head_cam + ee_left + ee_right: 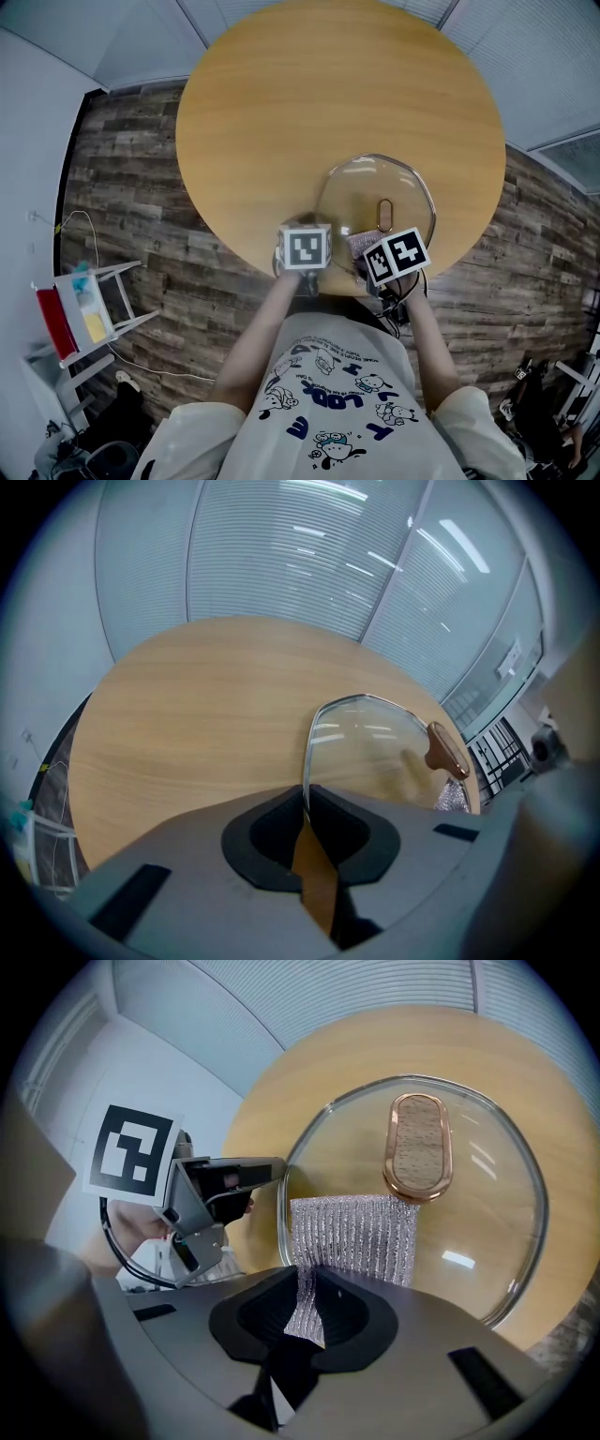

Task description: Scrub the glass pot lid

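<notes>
The glass pot lid (367,192) sits on the round wooden counter (309,103), close to the edge nearest the person. The left tongs (305,803) are closed on the lid's metal rim at its near left side, with the thin edge running straight in between the dark pads. From the left gripper view the lid seems tipped up on that side, though whether its far edge rests on the counter is hard to tell. The right tongs (306,1290) are pinched shut on a corner of a silvery mesh scouring cloth (361,1234). The cloth spreads flat over the glass, and its far edge reaches the oval wooden handle (418,1146) with its copper-coloured band.
</notes>
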Tool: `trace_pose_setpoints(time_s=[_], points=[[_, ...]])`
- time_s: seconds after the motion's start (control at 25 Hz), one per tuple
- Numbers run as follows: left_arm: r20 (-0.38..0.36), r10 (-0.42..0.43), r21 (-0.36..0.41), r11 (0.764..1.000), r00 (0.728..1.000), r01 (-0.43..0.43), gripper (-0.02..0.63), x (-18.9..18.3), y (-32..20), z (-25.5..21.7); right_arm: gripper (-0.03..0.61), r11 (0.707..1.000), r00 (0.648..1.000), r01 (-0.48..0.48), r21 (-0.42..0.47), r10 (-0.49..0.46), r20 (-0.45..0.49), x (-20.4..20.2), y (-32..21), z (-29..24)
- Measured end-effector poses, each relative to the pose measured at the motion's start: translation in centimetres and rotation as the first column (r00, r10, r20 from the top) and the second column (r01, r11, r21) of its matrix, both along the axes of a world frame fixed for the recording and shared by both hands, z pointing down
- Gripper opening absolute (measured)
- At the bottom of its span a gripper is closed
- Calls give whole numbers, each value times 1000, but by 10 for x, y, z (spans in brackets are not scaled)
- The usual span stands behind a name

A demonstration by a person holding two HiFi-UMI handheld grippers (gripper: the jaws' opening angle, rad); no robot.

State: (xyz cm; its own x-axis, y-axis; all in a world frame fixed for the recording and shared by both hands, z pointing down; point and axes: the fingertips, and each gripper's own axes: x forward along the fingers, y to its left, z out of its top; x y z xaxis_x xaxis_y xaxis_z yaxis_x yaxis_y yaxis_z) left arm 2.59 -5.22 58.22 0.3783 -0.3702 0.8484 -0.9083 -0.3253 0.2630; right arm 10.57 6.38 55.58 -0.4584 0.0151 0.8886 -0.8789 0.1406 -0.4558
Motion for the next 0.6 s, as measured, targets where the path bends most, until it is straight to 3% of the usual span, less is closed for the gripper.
trace_pose_setpoints(time_s=[0.6], points=[[-8, 5, -5, 1000, 1000, -5, 31, -1, 1, 1, 63, 998, 998, 57, 19, -57, 25, -25, -22, -1]])
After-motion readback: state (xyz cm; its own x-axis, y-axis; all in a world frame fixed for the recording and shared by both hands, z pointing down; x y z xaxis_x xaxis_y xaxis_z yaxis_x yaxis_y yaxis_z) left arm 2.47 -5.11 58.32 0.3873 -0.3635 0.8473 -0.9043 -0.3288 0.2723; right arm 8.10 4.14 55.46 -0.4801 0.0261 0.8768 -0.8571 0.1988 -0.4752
